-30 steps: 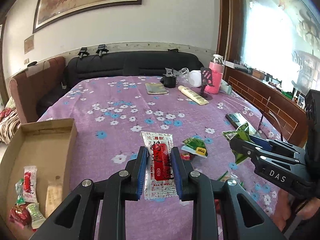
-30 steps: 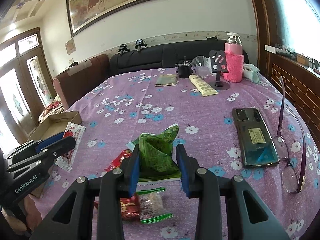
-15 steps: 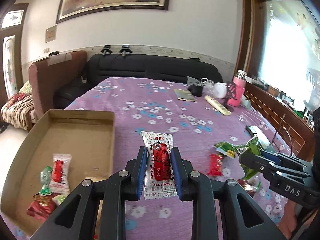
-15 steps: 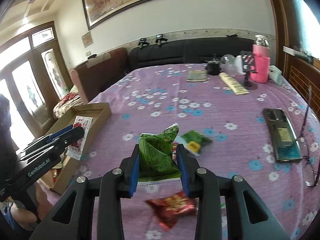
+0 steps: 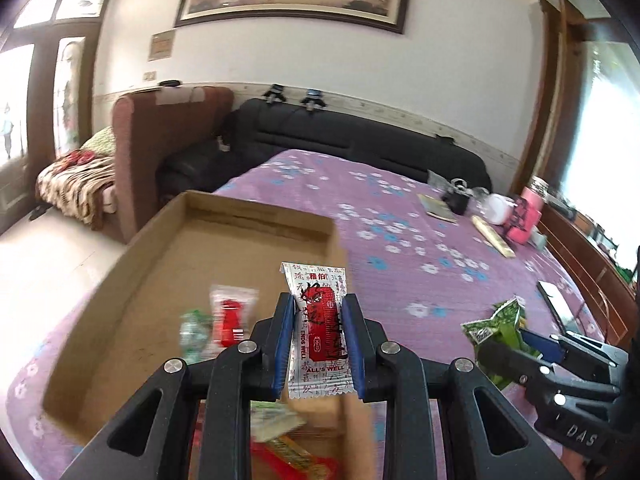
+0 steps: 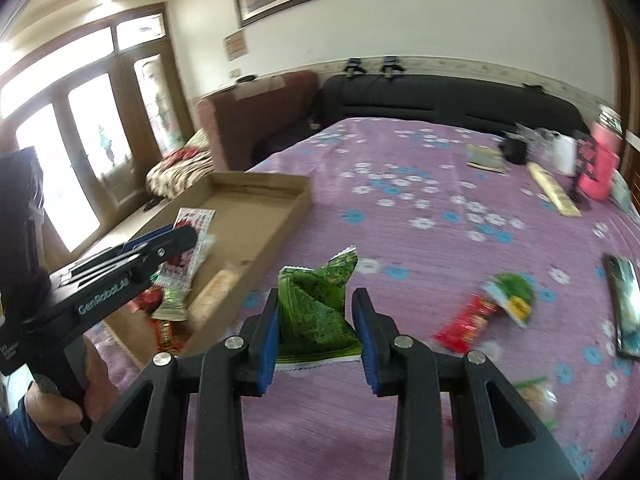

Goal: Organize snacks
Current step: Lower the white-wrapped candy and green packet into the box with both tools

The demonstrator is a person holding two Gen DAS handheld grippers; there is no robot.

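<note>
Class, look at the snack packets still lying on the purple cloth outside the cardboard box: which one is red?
The long red packet right of the right gripper. Its neighbour, touching its upper end, is the green and white packet; the clear packet nearer the camera has green edges.

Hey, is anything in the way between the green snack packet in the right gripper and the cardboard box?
Nothing visible blocks it. The green packet in the right gripper hangs beside the cardboard box, whose low right wall is the only edge to cross. The left gripper and its red-and-white packet already hang over the box.
</note>
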